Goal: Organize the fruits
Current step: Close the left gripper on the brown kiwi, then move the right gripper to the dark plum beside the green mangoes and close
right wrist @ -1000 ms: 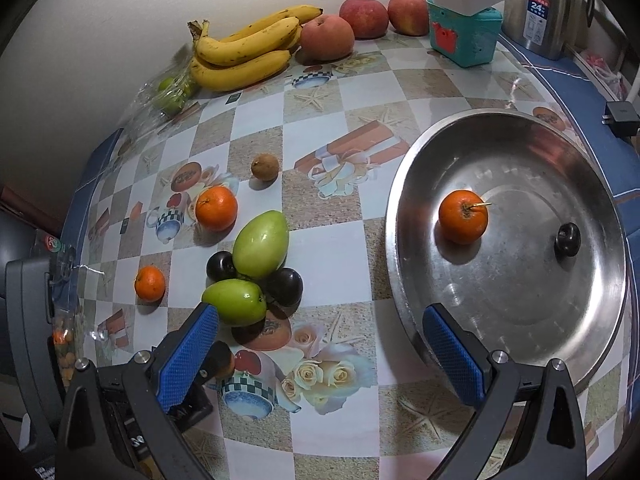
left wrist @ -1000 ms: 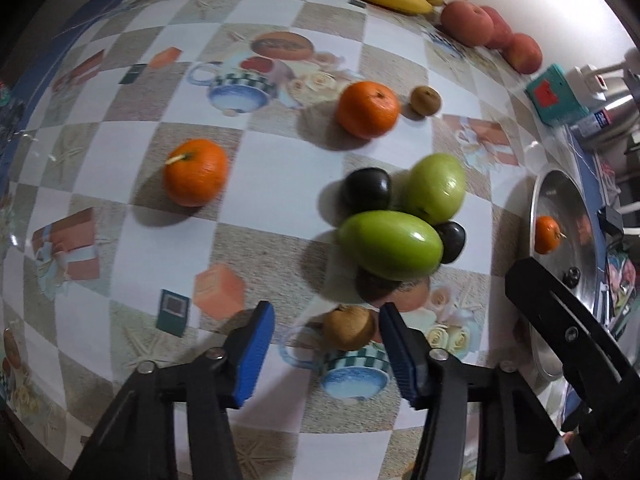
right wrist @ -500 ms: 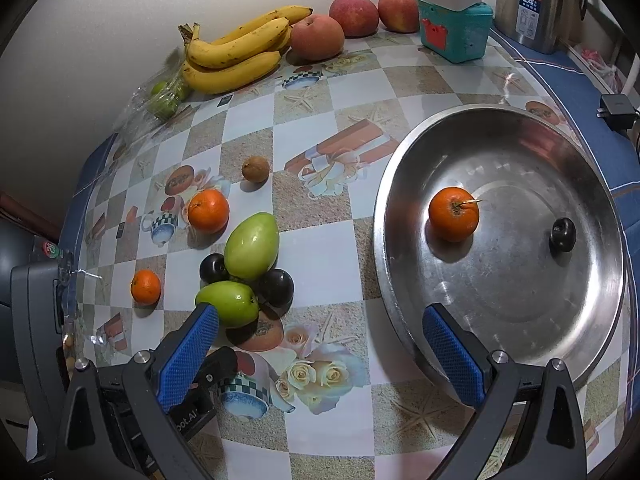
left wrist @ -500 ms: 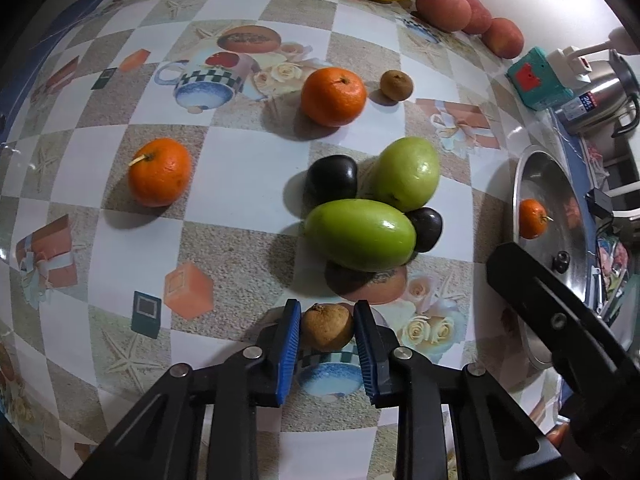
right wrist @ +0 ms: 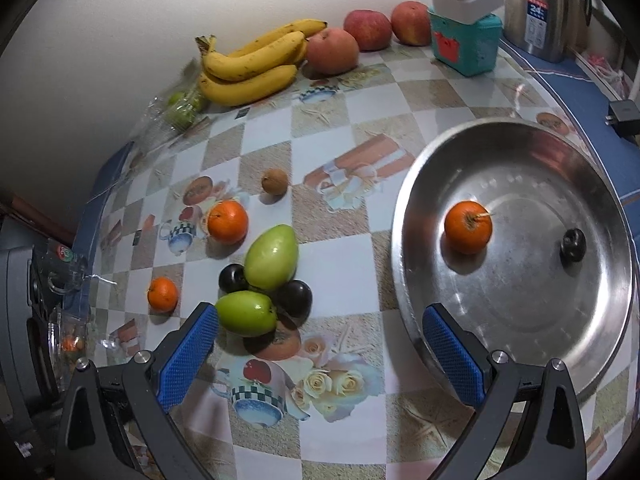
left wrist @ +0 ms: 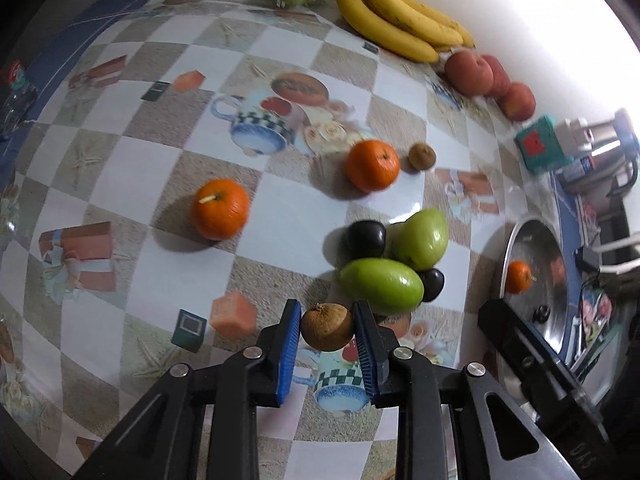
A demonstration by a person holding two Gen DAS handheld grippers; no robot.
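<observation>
Fruit lies scattered over a checkered oilcloth-covered table point(right wrist: 340, 268) printed with cups, roses and gift boxes. The left gripper point(left wrist: 327, 330) has just been closing, and its blue-padded jaws now clamp a small round brown fruit point(left wrist: 327, 327) between them, held above a printed cup. Just beyond it sits a tight cluster — two glossy green oval fruits point(left wrist: 382, 286), touching each other, with two dark, nearly black plums point(left wrist: 365, 239) tucked against them. Farther back on the cloth rest two loose oranges point(left wrist: 219, 209), well apart, and a second small brown fruit point(left wrist: 422, 155) just beside the farther orange. Against the white wall lie a bunch of yellow bananas point(right wrist: 250, 66), three red apples point(right wrist: 332, 50) in a row, a clear plastic bag of green fruit point(right wrist: 182, 110), a teal plastic box point(right wrist: 466, 46) with a white switch block on top, and a steel kettle point(right wrist: 540, 4). The right gripper point(right wrist: 320, 350) hangs with its blue pads spread wide and nothing between them, one finger near the green cluster, the other over the rim of a large round stainless-steel tray point(right wrist: 404, 240). Inside the tray sit one orange with a pale stem point(right wrist: 468, 227) and, apart from it, a small dark plum point(right wrist: 573, 243).
</observation>
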